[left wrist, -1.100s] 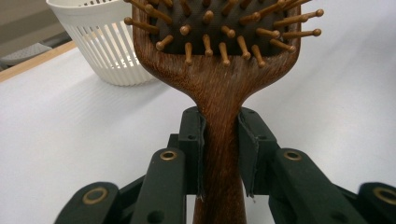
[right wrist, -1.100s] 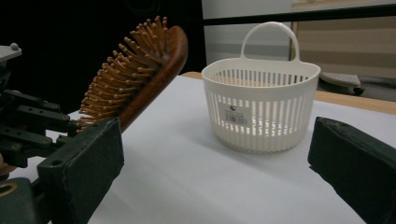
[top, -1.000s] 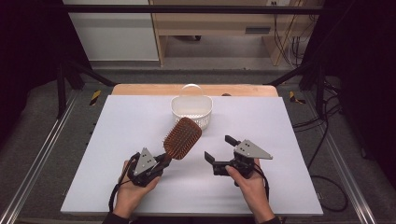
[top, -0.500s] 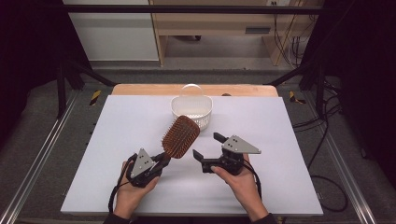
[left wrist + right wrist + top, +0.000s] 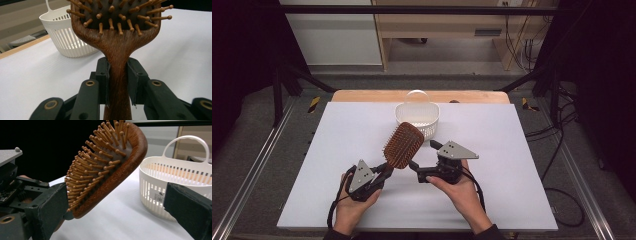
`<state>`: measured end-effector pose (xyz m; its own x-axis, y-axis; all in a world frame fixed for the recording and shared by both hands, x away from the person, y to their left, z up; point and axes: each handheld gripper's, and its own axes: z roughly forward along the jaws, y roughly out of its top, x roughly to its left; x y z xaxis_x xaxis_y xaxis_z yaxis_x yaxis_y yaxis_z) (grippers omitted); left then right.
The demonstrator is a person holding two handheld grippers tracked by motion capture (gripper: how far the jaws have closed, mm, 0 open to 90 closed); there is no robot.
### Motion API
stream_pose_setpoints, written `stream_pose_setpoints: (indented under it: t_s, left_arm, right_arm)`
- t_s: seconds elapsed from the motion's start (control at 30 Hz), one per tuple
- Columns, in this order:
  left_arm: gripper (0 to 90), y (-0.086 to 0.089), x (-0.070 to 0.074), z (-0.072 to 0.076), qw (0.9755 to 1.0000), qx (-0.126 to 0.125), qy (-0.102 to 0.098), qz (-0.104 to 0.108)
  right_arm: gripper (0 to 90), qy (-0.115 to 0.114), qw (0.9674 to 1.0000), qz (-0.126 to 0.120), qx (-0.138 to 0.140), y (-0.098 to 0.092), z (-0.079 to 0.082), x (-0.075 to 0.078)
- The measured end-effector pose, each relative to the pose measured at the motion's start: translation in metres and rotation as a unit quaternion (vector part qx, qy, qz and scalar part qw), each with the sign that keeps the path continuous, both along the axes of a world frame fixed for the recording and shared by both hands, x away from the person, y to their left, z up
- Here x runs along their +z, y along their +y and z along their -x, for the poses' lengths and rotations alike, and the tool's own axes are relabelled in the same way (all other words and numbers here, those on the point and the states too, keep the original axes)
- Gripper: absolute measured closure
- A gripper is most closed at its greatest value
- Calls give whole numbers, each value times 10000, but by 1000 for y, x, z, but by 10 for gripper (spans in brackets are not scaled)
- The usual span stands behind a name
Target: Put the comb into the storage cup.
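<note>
From the high view, the left gripper (image 5: pixel 384 171) holds the wooden hairbrush (image 5: pixel 403 145) by its handle, the bristled head raised just in front of the white basket (image 5: pixel 417 118) on the white table (image 5: pixel 512 150). The right gripper (image 5: pixel 422 161) sits just right of the brush head, its jaws spread apart with nothing between them.

In the left gripper view, both black pads (image 5: pixel 103 75) are clamped on the hairbrush's (image 5: pixel 117 50) narrow neck, with the basket (image 5: pixel 67 32) behind to the left.

In the right gripper view, the jaws stand wide; the hairbrush (image 5: pixel 107 167) tilts beside the left jaw, its lower bristles close against the pad, and the basket (image 5: pixel 175 182) lies beyond.
</note>
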<state>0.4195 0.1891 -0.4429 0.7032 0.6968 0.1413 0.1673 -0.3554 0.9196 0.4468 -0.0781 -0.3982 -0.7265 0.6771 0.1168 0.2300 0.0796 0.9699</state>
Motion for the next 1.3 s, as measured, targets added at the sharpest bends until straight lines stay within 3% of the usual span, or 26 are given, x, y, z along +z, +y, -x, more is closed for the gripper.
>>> stream_pose_setpoints:
  t_s: [0.5, 0.73, 1.3]
  left_arm:
    - [726, 3, 2, 3, 9999, 36, -103, 90]
    - [726, 2, 0, 2, 9999, 34, -107, 74]
    - [726, 4, 1, 4, 9998, 27, -179, 125]
  right_arm:
    - [67, 178, 9997, -114, 139, 11, -8, 7]
    - [77, 285, 9988, -309, 234, 14, -13, 11]
    - [161, 528, 9963, -530, 423, 29, -25, 23]
